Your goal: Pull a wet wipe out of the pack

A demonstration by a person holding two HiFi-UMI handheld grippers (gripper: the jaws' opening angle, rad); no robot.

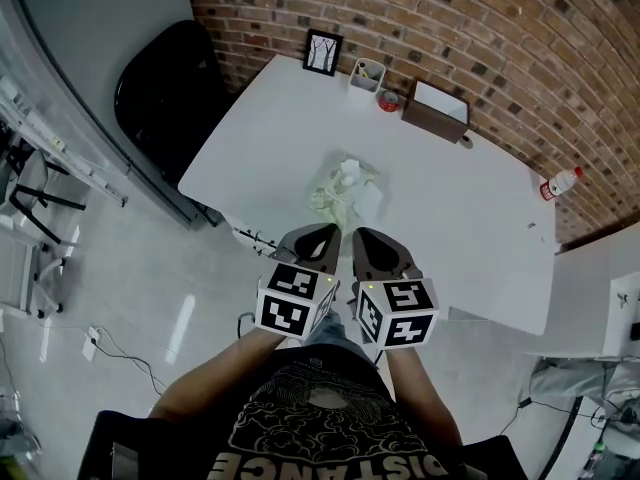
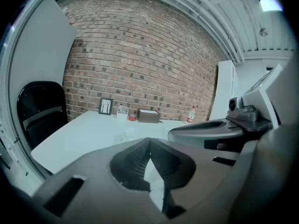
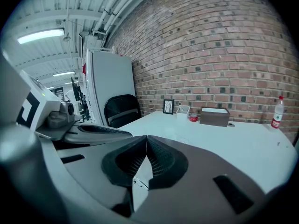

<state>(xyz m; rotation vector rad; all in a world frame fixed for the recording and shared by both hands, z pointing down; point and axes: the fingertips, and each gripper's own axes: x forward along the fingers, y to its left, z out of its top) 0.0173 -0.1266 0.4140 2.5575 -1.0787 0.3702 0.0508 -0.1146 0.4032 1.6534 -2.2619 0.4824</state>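
Wet-wipe pack (image 1: 346, 190) not yet reached; it lies on the white table (image 1: 460, 228), toward the near edge, well ahead of both grippers.

Near: left gripper (image 1: 330, 232) and right gripper (image 1: 358, 236) are held side by side close to the body, short of the table edge. Each gripper view shows the ribbed jaws pressed tip to tip with nothing between them.

Middle: pack sits among pale crumpled material, probably loose wipes. Cannot tell which way its opening faces, or whether a wipe tip stands up.

Far: black-framed picture (image 1: 322, 52), white cup (image 1: 367, 73), small red item (image 1: 389, 100), brown box (image 1: 436, 110), all along the brick wall; red-capped bottle (image 1: 560, 183) at the far right corner.

Risks, as judged:
- Pack looks light and unanchored; a one-gripper pull could lift or drag the whole pack instead of freeing a wipe. One gripper should pin it.
- Jaws could close on loose crumpled material rather than on the wipe in the opening.
- Too deep a pinch may bring out several wipes together.
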